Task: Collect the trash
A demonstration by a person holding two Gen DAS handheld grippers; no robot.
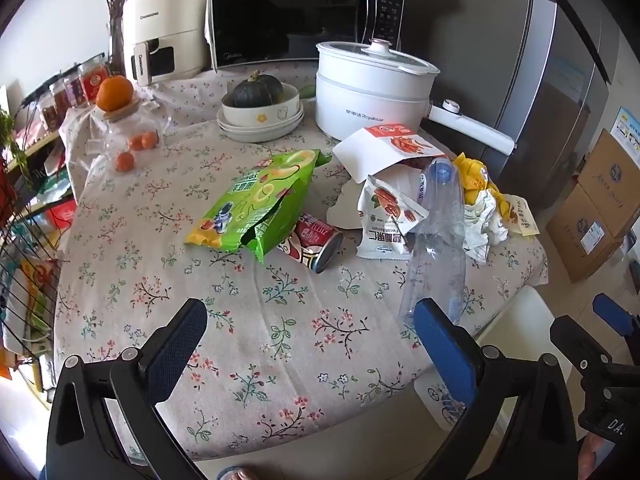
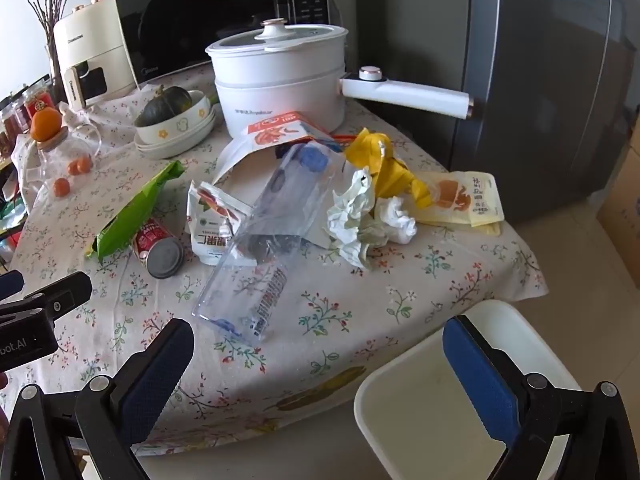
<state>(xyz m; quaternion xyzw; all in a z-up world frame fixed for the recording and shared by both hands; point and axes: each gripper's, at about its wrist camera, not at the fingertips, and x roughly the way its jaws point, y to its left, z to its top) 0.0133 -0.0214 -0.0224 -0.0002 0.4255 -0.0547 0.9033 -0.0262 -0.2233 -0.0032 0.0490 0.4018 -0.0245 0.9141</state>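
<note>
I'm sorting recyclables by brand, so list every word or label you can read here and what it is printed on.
"Royalstar": white electric pot.
"Midea": microwave, lower left corner.
"Pecan Kernels": white nut pouch, printed upside down.
"MILK": red can.
"CHANGHONG", it seems: cream air fryer, small and unsure.
Green snack bag, clear bottle, yellow pouch, jars, cardboard boxes: print too small or blurred.
</note>
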